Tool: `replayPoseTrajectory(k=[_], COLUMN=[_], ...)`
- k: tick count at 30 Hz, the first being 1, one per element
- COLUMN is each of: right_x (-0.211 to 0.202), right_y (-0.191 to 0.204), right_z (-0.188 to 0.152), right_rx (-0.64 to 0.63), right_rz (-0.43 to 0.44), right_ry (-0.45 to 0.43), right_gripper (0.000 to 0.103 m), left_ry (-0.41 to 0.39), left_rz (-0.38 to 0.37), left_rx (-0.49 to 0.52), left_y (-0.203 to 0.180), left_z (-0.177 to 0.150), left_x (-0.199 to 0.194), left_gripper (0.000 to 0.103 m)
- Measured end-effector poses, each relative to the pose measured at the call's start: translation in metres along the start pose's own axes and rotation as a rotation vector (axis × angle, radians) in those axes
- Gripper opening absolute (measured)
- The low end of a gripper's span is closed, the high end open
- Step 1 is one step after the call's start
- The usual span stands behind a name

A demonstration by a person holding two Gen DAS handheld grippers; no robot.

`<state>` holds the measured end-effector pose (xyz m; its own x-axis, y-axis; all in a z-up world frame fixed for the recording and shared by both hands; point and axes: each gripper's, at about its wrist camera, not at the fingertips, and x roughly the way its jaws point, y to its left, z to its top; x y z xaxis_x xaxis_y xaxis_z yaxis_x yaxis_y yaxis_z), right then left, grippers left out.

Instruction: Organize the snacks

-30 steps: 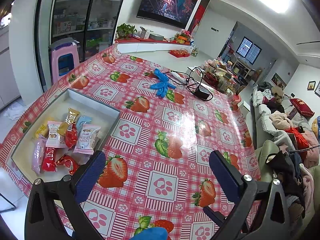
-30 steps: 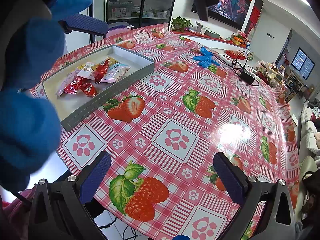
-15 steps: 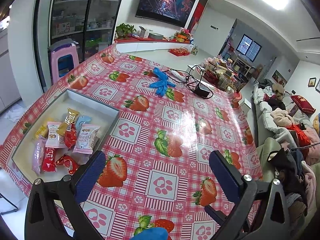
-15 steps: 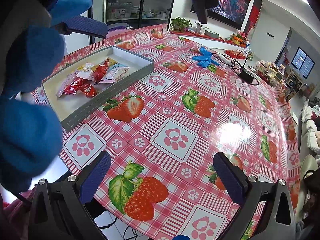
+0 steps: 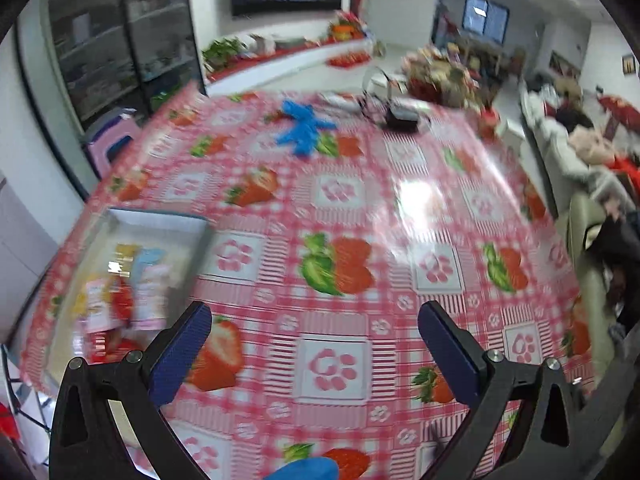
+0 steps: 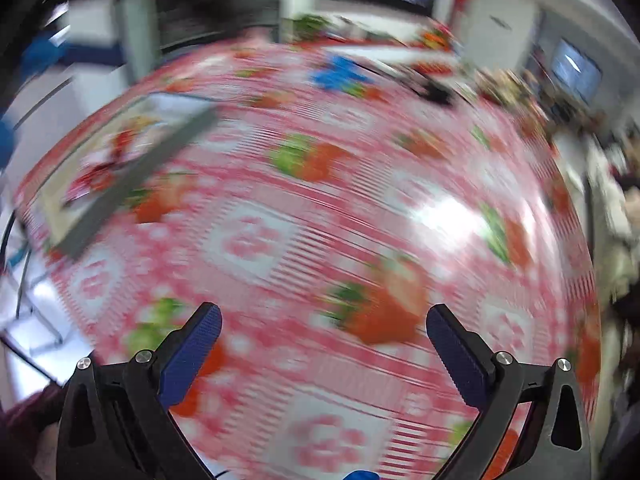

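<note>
A shallow grey tray [image 5: 200, 226] lies at the left of the strawberry tablecloth [image 5: 340, 208] and holds several snack packets [image 5: 120, 292], red, pink, yellow and light blue. My left gripper [image 5: 316, 320] is open and empty, above the table to the right of the tray. In the right wrist view, which is heavily blurred, the tray [image 6: 160, 152] sits at the upper left with the packets [image 6: 108, 160] inside. My right gripper [image 6: 324, 320] is open and empty over the table's near part.
A pair of blue gloves [image 5: 304, 128] lies at the far side of the table, with a black box and cables [image 5: 400, 118] beside them. A pink stool [image 5: 114, 140] stands off the table's left edge. A sofa with clothes [image 5: 592, 168] is at the right.
Both views have swung and are now motion-blurred, the right one strongly. Both grippers stay open and empty. The tray and packets have not moved on the table.
</note>
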<state>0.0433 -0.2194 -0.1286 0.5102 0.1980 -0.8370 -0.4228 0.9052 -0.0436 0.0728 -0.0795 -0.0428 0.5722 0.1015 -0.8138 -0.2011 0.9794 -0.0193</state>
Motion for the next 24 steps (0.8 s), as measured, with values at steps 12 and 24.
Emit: replayPoseTrajectory(k=[12, 24], right_x=[0.034, 0.037], right_y=[-0.122, -0.139], right_z=[-0.042, -0.04], right_rx=[0.266, 0.296], right_rz=[-0.131, -0.174], right_ry=[0.043, -0.067], right_gripper=[0.103, 0.103], left_ry=[0.12, -0.018], left_rz=[0.031, 0.0], left_rx=[0.116, 0.041], left_y=[-0.105, -0.115], left_z=[-0.007, -0.006], left_x=[0.143, 0.154], left_gripper=[0.103, 0.103])
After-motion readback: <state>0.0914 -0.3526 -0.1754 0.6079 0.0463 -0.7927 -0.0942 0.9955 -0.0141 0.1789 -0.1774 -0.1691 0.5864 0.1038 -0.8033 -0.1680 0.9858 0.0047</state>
